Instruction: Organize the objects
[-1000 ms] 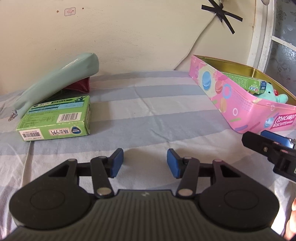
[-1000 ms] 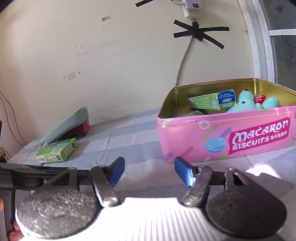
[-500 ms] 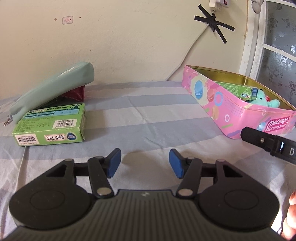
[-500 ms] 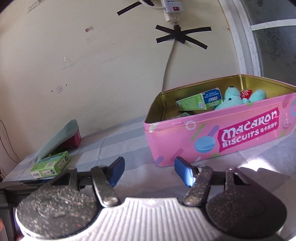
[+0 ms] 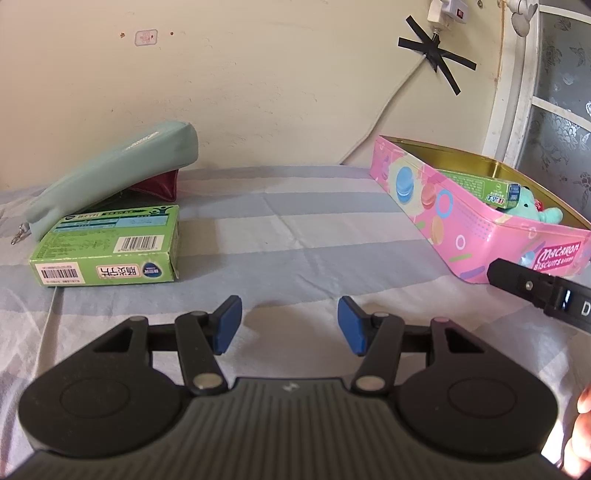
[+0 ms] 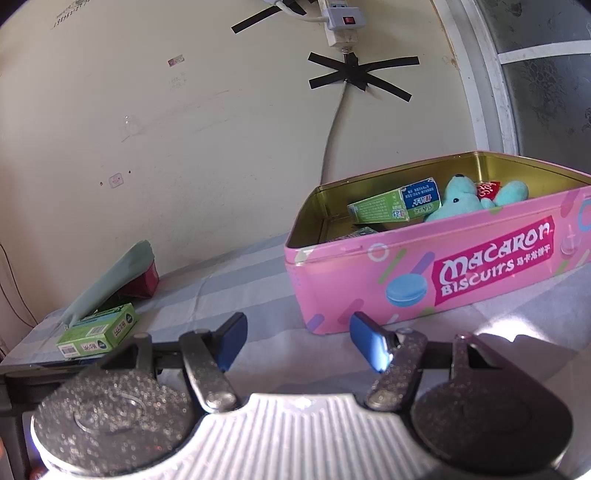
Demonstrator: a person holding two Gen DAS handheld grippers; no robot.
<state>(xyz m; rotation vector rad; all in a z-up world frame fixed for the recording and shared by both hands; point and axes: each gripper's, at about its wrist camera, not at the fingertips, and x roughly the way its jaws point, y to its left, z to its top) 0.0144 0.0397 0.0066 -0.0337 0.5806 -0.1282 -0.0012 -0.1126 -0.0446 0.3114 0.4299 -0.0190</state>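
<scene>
A green carton (image 5: 107,251) lies on the striped cloth at the left, far beyond my left gripper (image 5: 290,321), which is open and empty. A teal pouch (image 5: 110,177) leans over a dark red pouch (image 5: 155,184) behind the carton. The open pink biscuit tin (image 5: 443,221) stands at the right. It holds another green carton (image 6: 395,206) and a teal plush toy (image 6: 465,199). My right gripper (image 6: 297,336) hovers just before the tin's (image 6: 406,277) near left corner. Its jaws are opening with nothing between them.
A cream wall runs close behind the objects, with a cable and power strip (image 6: 341,22) taped to it. A window frame (image 5: 517,92) stands at the right. Bare striped cloth (image 5: 295,229) lies between the carton and the tin.
The left jaws have spread a little wider. Both views have tilted up, showing more wall. The tin looms larger in the right wrist view.
</scene>
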